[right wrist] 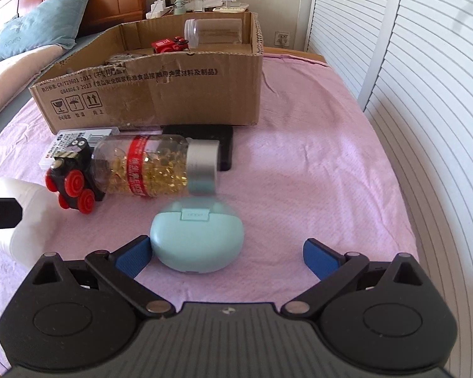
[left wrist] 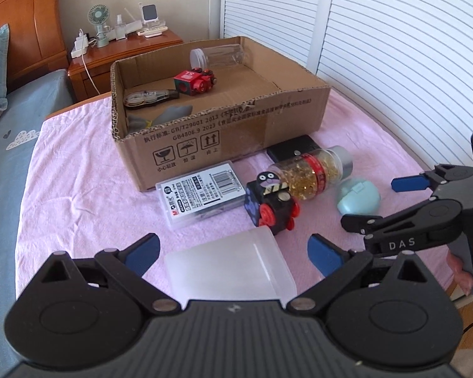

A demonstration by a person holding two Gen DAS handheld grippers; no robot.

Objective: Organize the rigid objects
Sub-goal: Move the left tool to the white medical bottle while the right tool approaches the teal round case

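Covering the bed is a pink cloth (left wrist: 78, 189), and on it sits an open cardboard box (left wrist: 236, 132) with printed handling symbols on its front wall. Inside the box lie a clear empty jar (left wrist: 217, 56) on its side against the far wall, a red toy train (left wrist: 195, 82), and a clear oval tape dispenser (left wrist: 148, 97).

On the cloth in front of the box, from largest to smallest, lie a frosted white plastic container (left wrist: 230, 267) on its side, a clear bottle of golden capsules (right wrist: 154, 167) with a red label and silver cap, a clear flat box of pencil leads (left wrist: 201, 195) just beside the cardboard, a black flat case (right wrist: 205, 145) partly behind the bottle, a black toy train (right wrist: 72, 176) with red wheels touching the bottle's base, and a mint green earbud case (right wrist: 197, 241).

The left gripper (left wrist: 233, 255) has its jaws spread wide on either side of the frosted container, not touching it. The right gripper (right wrist: 225, 256) is also spread wide; its left pad (right wrist: 132, 256) sits right against the earbud case, while the other pad stands well apart from it.
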